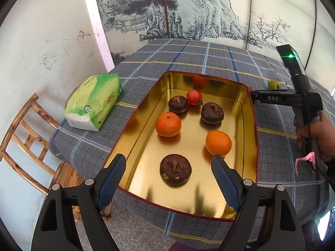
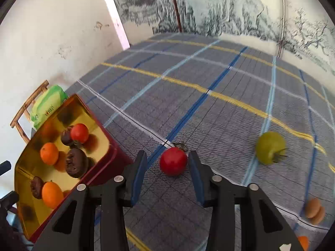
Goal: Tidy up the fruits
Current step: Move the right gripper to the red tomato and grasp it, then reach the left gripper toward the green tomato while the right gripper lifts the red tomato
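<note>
Here, both grippers' ribbed fingers (image 1: pixel 226 184) gape; right gripper (image 2: pixel 167 167) straddles a glossy round tomato (image 2: pixel 173 164).

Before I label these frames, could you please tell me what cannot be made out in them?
- Right wrist view: the small orange round thing at the bottom is cut off by the frame edge.
- Right wrist view: the tan lumpy item is blurred; its kind is unclear.
- Left wrist view: the red tomato on the cloth is hidden by the gold tin's wall and the right gripper.
</note>
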